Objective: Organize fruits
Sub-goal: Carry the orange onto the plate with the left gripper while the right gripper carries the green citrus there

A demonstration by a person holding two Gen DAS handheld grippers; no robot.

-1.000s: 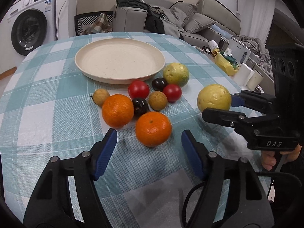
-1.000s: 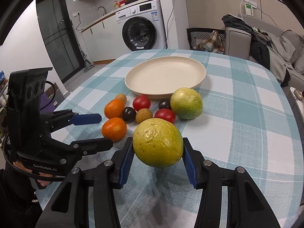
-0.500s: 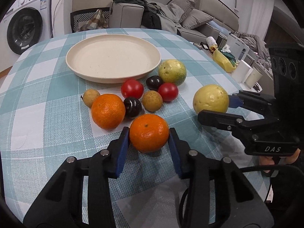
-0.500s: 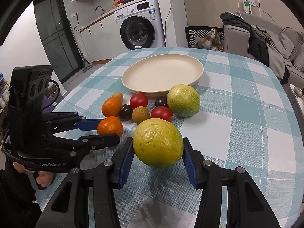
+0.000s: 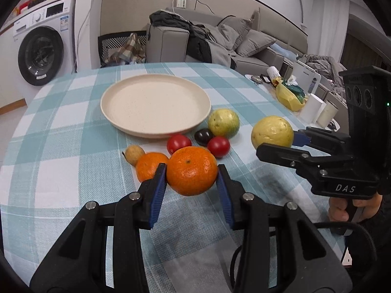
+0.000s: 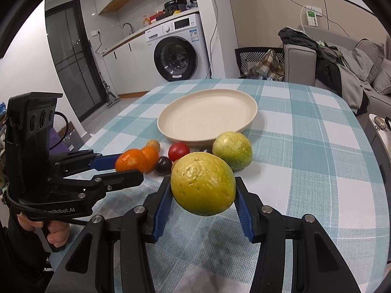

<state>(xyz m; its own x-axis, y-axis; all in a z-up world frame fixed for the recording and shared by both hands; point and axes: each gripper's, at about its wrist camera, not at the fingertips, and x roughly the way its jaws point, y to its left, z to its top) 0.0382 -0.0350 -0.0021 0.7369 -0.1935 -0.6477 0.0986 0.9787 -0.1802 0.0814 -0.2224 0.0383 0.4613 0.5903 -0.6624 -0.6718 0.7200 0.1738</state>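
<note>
Left wrist view: left gripper (image 5: 192, 174) jaws just closed onto tangerine (image 5: 191, 170), lifted off table (image 5: 61, 131); plate (image 5: 156, 130) bare; remaining fruit beside it. Right wrist view: right gripper (image 6: 202, 194) jaws clamped on yellow-green fruit (image 6: 202, 186), raised; nothing plated yet, judging so.

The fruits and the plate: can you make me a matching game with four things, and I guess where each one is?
Things:
1. orange
2. big yellow fruit
3. plate
4. red tomatoes

Places:
A. on the tablecloth in front of the plate
B. clamped in the left gripper
C. standing empty on the table
D. clamped in the right gripper

Pairs: 1-B, 2-D, 3-C, 4-A
</note>
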